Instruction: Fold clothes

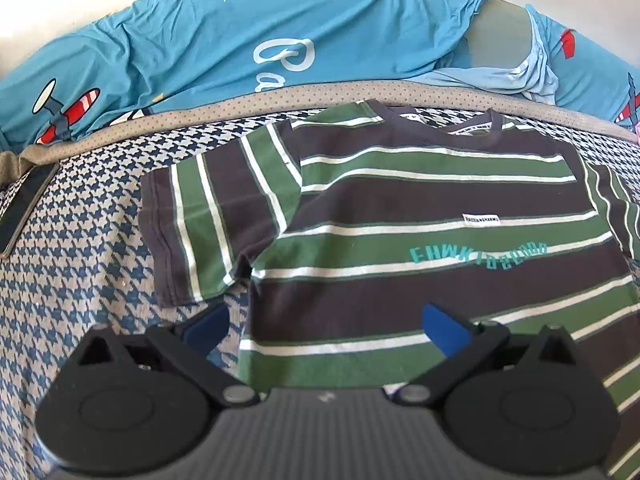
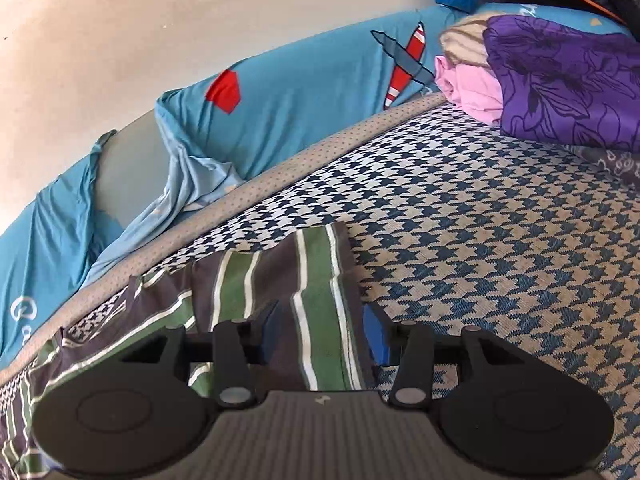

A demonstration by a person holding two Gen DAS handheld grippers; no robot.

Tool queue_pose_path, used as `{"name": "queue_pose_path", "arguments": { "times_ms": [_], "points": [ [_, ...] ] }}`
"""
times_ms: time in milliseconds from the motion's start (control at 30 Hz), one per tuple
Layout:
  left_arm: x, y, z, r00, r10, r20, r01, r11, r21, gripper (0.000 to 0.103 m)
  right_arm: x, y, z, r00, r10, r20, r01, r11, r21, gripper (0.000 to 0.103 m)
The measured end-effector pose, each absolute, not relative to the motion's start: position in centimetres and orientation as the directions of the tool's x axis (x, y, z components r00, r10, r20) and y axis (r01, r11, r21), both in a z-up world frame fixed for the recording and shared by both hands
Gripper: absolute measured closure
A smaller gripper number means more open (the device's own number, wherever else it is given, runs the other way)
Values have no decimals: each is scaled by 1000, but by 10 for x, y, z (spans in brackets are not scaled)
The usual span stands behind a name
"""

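A T-shirt [image 1: 400,200] striped dark grey, green and white lies flat on the houndstooth bed cover [image 1: 80,280], chest print up and collar toward the far side. Its one sleeve [image 1: 208,216] is spread out to the left. My left gripper [image 1: 326,328] is open wide and hovers over the shirt's lower left edge, holding nothing. In the right wrist view the other sleeve [image 2: 316,272] lies flat on the cover [image 2: 480,240]. My right gripper [image 2: 323,334] is partly open over it, with the sleeve's end between the blue pads [image 2: 376,340], which do not pinch it.
Blue aeroplane-print bedding [image 1: 240,40] runs along the far side against a white wall. A dark phone-like slab [image 1: 24,208] lies at the bed's left edge. Purple floral cloth [image 2: 568,80] and pink cloth [image 2: 472,88] are piled at the far right.
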State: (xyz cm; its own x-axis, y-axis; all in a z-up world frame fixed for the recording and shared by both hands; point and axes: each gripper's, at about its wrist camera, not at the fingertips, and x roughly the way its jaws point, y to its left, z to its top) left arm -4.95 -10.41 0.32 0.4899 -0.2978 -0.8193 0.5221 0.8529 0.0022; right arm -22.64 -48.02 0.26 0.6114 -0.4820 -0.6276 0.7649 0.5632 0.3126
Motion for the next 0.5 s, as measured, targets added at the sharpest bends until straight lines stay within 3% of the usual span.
{"name": "queue_pose_path", "arguments": {
  "times_ms": [200, 500],
  "points": [
    [-44, -103, -5, 501, -293, -814, 506, 862, 1, 0, -227, -500, -8, 630, -481, -610, 774, 450, 445, 55],
    [-37, -103, -13, 495, -281, -822, 501, 865, 6, 0, -197, -500, -24, 596, -504, -625, 798, 462, 388, 54]
  ]
}}
